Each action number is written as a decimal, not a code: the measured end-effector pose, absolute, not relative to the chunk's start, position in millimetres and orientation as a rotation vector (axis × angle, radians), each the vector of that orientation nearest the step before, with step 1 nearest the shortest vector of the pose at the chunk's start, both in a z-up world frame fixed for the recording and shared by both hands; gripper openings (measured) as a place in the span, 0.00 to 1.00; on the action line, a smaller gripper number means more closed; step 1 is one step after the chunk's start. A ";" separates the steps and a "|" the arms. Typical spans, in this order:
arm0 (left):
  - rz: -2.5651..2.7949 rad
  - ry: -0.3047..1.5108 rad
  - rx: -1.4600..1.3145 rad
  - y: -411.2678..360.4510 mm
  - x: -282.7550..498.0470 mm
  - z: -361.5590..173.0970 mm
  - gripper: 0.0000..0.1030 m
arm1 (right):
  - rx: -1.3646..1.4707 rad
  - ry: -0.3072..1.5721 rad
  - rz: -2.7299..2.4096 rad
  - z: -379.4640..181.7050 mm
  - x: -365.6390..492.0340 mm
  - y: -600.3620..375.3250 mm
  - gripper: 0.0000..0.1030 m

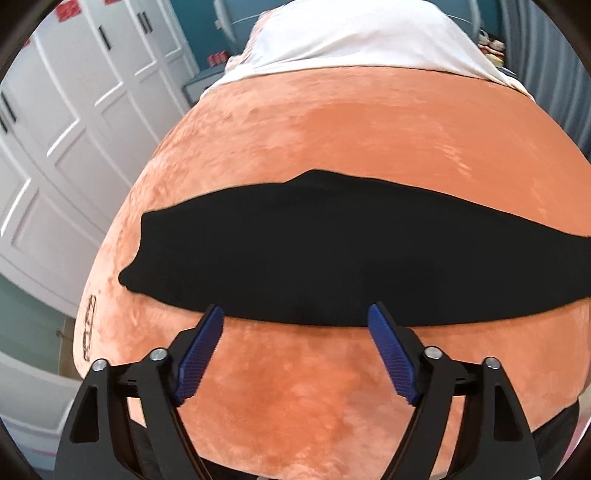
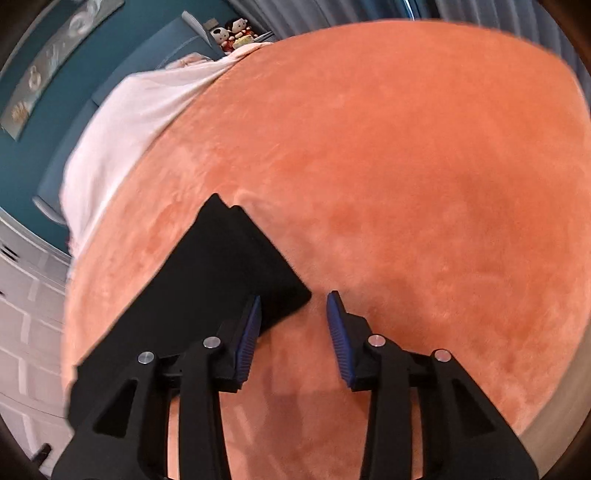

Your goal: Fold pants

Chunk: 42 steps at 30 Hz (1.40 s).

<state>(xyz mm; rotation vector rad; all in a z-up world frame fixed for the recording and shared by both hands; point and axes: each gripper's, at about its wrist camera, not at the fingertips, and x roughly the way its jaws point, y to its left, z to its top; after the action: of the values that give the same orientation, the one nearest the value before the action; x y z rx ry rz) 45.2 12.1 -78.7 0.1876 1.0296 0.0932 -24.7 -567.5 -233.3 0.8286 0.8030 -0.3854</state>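
The black pants [image 1: 314, 254] lie flat as a long band across an orange plush blanket [image 1: 332, 140]. My left gripper [image 1: 295, 314] is open and empty, its blue pads at the near edge of the pants. In the right wrist view one end of the pants [image 2: 221, 280] lies at the left, with a corner pointing right. My right gripper [image 2: 294, 301] is open and empty, its left pad over that corner and its right pad over the bare blanket [image 2: 406, 184].
A white cloth [image 1: 351, 40] covers the far end of the bed, also in the right wrist view [image 2: 122, 129]. White wardrobe doors [image 1: 66, 129] stand to the left. Plush toys [image 2: 232, 33] sit against a teal wall beyond the bed.
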 end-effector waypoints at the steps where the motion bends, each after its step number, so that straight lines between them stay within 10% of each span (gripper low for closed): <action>1: 0.084 1.029 0.196 8.0 44.4 -78.2 0.78 | 0.905 0.777 -0.363 -239.2 -27.2 -574.2 0.36; 12: 0.009 1.027 0.262 -46.2 44.3 -80.3 0.78 | 0.764 0.821 -0.317 -223.4 7.6 -569.0 0.21; 19: 0.020 1.059 0.235 -30.4 43.3 -88.9 0.78 | 1.006 0.736 -0.325 -241.5 -3.7 -575.3 0.52; 22: 0.025 1.063 0.203 -16.1 40.7 -88.6 0.78 | 0.918 0.816 -0.376 -231.7 15.5 -567.7 0.21; 25: 0.037 1.062 0.168 1.9 37.9 -89.3 0.78 | 0.909 0.746 -0.305 -190.0 30.7 -542.5 0.20; 33: 0.084 1.086 0.035 76.9 25.1 -100.3 0.78 | 0.568 0.754 0.089 -85.9 113.2 -339.2 0.20; 42: 0.213 1.062 -0.073 192.8 5.0 -98.3 0.78 | 0.226 1.002 0.301 -155.5 170.6 -107.9 0.20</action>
<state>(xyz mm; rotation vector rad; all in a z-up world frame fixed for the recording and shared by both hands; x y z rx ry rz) 5.0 192.8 -98.3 -0.0726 1.0622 0.2126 170.6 -107.9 -155.5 0.2258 1.0017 0.3011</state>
